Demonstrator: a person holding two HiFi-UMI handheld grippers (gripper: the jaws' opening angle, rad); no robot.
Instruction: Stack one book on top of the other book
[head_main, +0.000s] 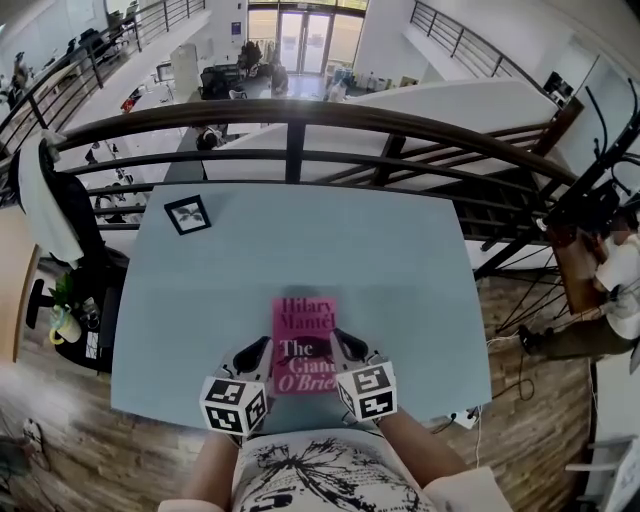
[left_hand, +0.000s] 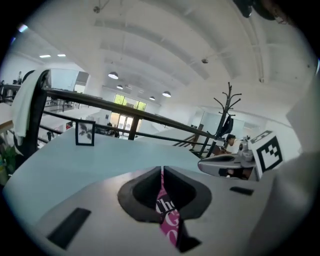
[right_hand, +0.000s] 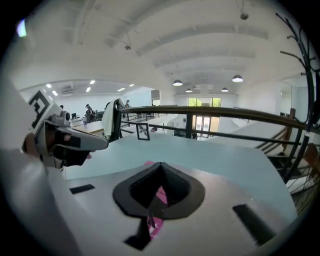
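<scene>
A pink book (head_main: 305, 340) lies flat on the pale blue table (head_main: 400, 250), near its front edge. Only this one book shows; whether another lies under it I cannot tell. My left gripper (head_main: 262, 346) hangs over the book's left edge and my right gripper (head_main: 338, 338) over its right edge. In the left gripper view the jaws (left_hand: 162, 169) meet at their tips, with the pink cover (left_hand: 167, 220) showing through the slit below them. The right gripper view shows the same: jaws (right_hand: 161, 165) shut, the book (right_hand: 161, 195) beneath. Neither grips anything.
A small black-framed picture (head_main: 187, 214) stands at the table's far left corner. A dark curved railing (head_main: 300, 120) runs just behind the table, with a drop to a lower floor beyond. A person (head_main: 615, 290) sits off to the right.
</scene>
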